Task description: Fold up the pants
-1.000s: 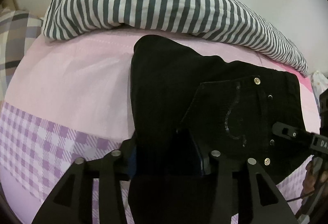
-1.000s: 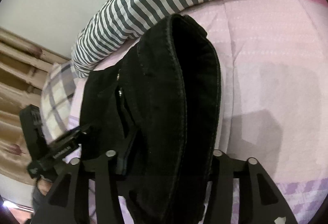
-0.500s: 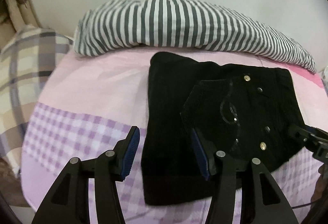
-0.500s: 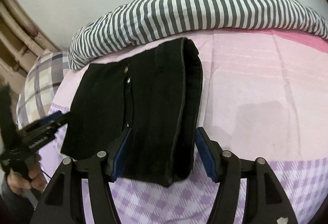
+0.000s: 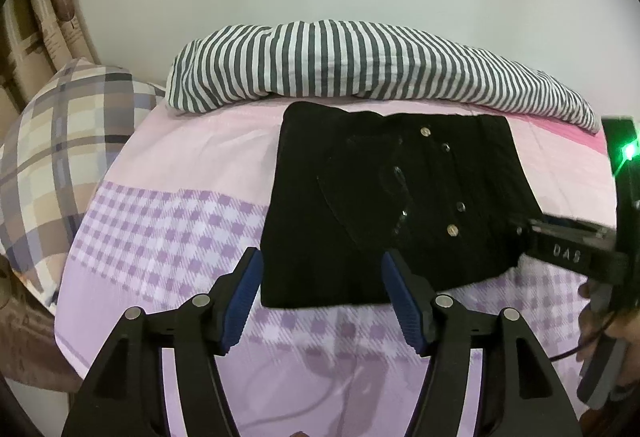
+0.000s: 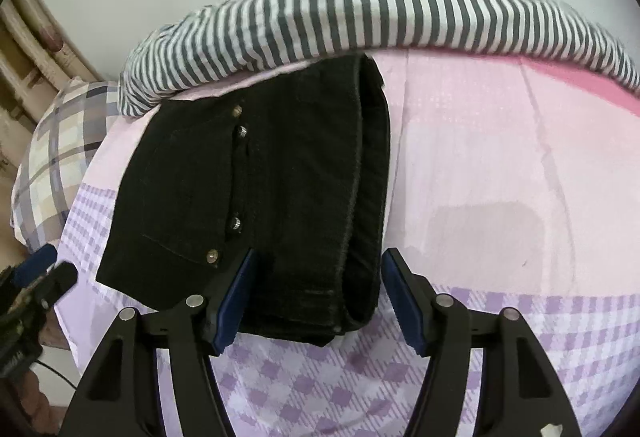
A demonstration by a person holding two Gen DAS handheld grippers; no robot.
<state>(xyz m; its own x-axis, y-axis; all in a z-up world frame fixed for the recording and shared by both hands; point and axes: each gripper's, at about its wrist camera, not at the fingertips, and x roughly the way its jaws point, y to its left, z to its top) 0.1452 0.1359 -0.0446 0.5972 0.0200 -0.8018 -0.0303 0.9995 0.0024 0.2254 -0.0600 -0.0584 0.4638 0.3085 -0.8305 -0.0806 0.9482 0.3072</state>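
The black pants point(image 5: 384, 205) lie folded into a compact rectangle on the pink and purple bed sheet point(image 5: 168, 221), back pocket with metal rivets facing up. In the right wrist view the pants point(image 6: 280, 197) show their thick folded edge on the right side. My left gripper point(image 5: 322, 297) is open and empty, held just in front of the pants' near edge. My right gripper point(image 6: 316, 297) is open and empty, with the pants' near corner between its blue pads without contact. The right gripper also shows in the left wrist view point(image 5: 572, 249) at the right.
A grey and white striped duvet point(image 5: 360, 65) lies along the wall behind the pants. A plaid pillow point(image 5: 60, 145) sits at the left end of the bed. A white wall is behind. The bed edge is at the near left.
Both grippers were shut on the pants a second ago. They opened, let the pants down flat on the sheet, and drew back toward me.
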